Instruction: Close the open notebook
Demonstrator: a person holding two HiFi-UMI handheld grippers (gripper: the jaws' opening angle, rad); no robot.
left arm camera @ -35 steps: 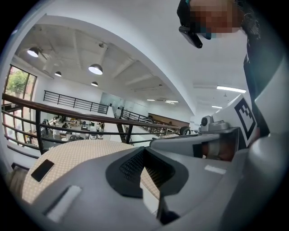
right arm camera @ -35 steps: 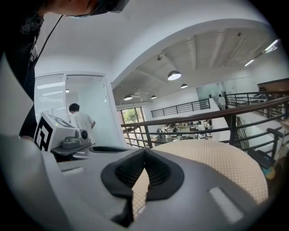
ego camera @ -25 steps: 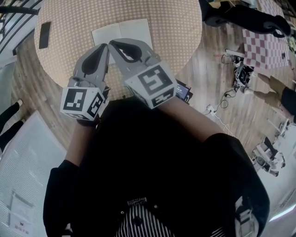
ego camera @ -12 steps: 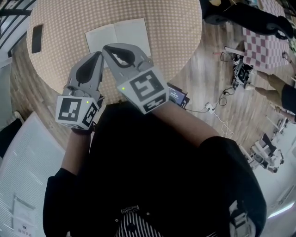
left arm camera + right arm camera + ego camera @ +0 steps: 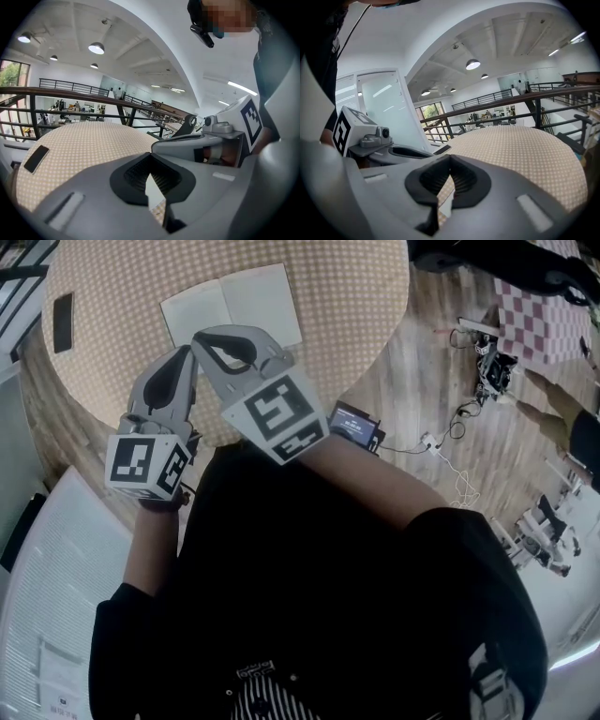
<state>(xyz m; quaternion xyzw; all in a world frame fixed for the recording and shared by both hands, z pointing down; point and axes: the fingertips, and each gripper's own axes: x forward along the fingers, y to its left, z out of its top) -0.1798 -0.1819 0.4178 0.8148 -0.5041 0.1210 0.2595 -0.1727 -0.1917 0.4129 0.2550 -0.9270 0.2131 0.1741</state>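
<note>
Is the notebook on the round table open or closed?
Open: the notebook lies flat on the table, both pale pages spread beside the centre fold.

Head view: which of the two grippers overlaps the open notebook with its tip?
The right gripper, the one with the bigger marker cube in view: its tip overlaps the near edge of the notebook. The left gripper ends short of it.
</note>
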